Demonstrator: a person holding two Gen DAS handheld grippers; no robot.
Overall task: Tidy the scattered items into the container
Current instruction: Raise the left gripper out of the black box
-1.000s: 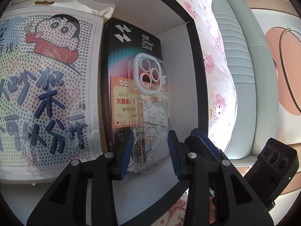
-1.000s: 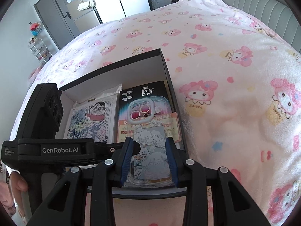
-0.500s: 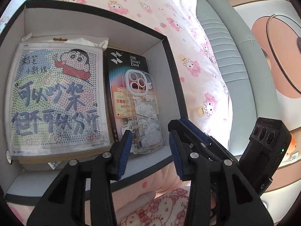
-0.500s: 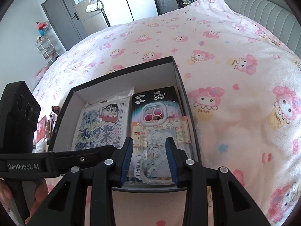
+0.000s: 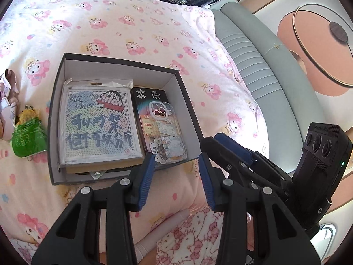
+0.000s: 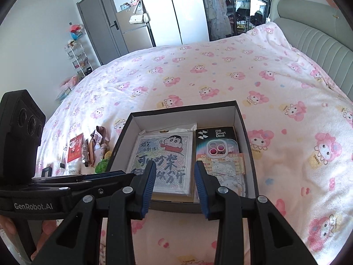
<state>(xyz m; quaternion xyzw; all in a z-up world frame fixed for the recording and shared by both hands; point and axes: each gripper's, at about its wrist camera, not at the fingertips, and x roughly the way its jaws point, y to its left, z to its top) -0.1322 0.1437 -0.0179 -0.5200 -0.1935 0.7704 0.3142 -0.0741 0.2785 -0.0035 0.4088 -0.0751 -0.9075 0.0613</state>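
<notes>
Matt cardboard box (image 5: 187,101), fleecy cloth bedspread (image 5: 110,28)

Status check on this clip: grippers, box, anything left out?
Left gripper, right gripper open, empty. Clear phone case inside black cardboard box. Green crinkled packet outside, beside box.

Your box (image 5: 57,119) is black outside, white inside. In its left half: a dotted picture (image 5: 99,123), white ground, dark blue characters and a cartoon boy in a red top. In the right half: a black packet (image 5: 152,96) with white lettering and an orange label, and on it a clear phone case (image 5: 164,132) with a pink camera ring and pale cartoon dogs. The blanket (image 6: 220,77) is pale pink with pink bunny figures. Left of the box: a green wrapper (image 5: 28,139) and, farther left, a red card (image 6: 75,148). Your left gripper (image 5: 174,177) and right gripper (image 6: 174,186) are black with blue pads. The headboard (image 6: 313,44) is grey-green.
</notes>
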